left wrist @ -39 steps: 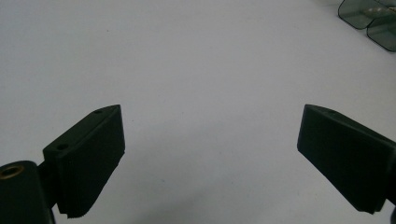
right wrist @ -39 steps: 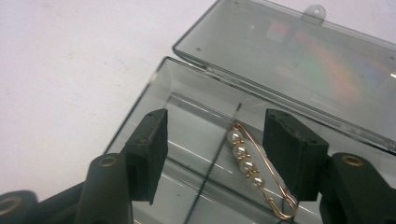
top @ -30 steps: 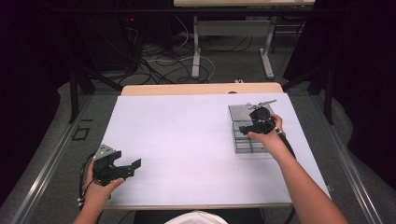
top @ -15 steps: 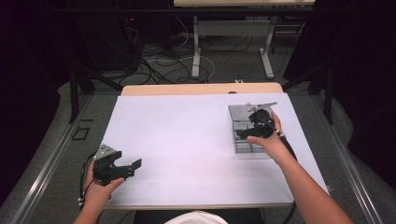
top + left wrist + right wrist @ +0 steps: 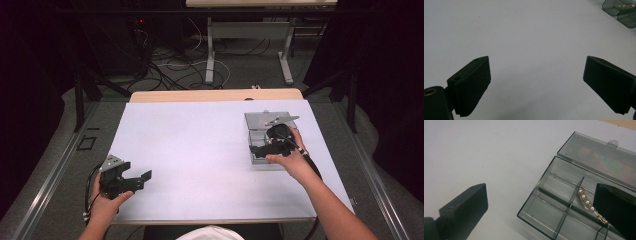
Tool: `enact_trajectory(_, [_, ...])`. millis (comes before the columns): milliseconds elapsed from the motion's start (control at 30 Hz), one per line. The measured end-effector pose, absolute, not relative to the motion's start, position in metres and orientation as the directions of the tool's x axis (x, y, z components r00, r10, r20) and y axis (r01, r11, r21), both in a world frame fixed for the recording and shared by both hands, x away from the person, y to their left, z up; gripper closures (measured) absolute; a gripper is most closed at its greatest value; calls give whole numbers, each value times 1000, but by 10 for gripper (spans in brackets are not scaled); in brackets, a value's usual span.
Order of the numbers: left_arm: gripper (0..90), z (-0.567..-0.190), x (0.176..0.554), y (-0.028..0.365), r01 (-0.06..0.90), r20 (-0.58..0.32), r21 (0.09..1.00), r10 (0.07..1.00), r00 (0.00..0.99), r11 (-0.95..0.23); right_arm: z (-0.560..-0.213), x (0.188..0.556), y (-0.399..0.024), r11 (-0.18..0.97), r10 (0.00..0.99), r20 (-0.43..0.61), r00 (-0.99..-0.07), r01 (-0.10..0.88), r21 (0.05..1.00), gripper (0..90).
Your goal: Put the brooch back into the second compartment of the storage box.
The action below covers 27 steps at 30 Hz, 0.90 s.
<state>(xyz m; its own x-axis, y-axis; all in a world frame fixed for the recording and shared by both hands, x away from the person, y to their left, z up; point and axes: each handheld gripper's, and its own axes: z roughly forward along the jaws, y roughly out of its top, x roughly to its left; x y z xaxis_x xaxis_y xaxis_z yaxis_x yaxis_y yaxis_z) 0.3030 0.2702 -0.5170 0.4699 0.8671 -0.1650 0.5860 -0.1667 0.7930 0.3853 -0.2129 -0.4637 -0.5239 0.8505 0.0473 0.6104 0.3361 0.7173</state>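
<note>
A smoky clear compartment box (image 5: pixel 262 131) lies at the right of the white table, its lid (image 5: pixel 270 119) folded back flat. In the right gripper view the box (image 5: pixel 549 210) holds a gold wire piece strung with pearls (image 5: pixel 586 202) in a far compartment, behind the lid (image 5: pixel 599 160). My right gripper (image 5: pixel 260 150) hovers at the box's near edge. Its jaws (image 5: pixel 541 195) have just been opening and stand wide, with nothing pressed between them. At the table's front left, my left gripper (image 5: pixel 141 179) rests open over bare white surface (image 5: pixel 536 70).
The white table top (image 5: pixel 200 145) ends in a wooden strip (image 5: pixel 215 95) at the back. Beyond it, cables (image 5: pixel 170 70) and a desk's legs (image 5: pixel 210 55) stand on the floor. The box's corner (image 5: pixel 619 10) shows far off in the left gripper view.
My right gripper has drawn back from over the box toward the front edge, and its jaws have spread. The left gripper has stayed put.
</note>
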Motion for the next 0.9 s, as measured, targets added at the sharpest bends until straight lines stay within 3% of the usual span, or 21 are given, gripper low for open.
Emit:
enact_trajectory(333, [75, -517, 302, 270, 585, -164, 793, 866, 473, -170, -459, 360, -213, 335, 807, 94, -583, 583, 740, 0])
enact_trajectory(900, [75, -517, 302, 268, 585, -160, 793, 868, 471, -171, -489, 327, -203, 315, 791, 118, -600, 566, 762, 0])
